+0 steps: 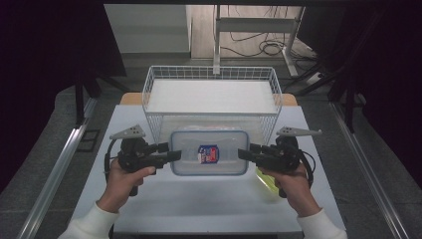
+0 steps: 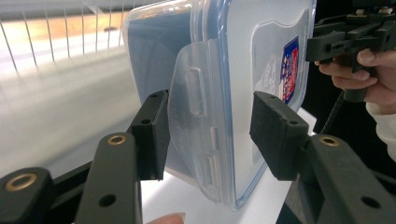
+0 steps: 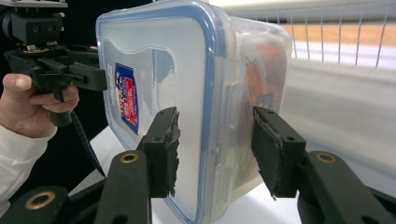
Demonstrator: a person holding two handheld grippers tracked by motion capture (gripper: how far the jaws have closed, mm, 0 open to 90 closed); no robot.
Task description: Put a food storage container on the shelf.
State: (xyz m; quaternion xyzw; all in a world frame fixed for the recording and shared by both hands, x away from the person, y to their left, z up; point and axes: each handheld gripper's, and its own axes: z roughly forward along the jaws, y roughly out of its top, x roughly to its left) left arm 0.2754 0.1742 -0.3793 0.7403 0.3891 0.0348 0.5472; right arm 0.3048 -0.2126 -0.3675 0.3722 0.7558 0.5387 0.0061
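Both claws, left claw (image 1: pixel 169 152) and right claw (image 1: pixel 245 152), sat open astride the lidded container's (image 1: pixel 209 153) short ends at 9 and 3 o'clock; it rested on the bench (image 1: pixel 149 199), ungripped, outside the wire basket (image 1: pixel 149 92) at 12.

A pale table (image 1: pixel 199 204) stands on a grey floor (image 1: pixel 378 149). Dark curtains (image 1: pixel 45 59) close both sides. Ahead, beyond the table's far edge, a white metal frame (image 1: pixel 259 25) stands on lighter flooring with black cables (image 1: pixel 259 47) looped about it. Light falls evenly from above.
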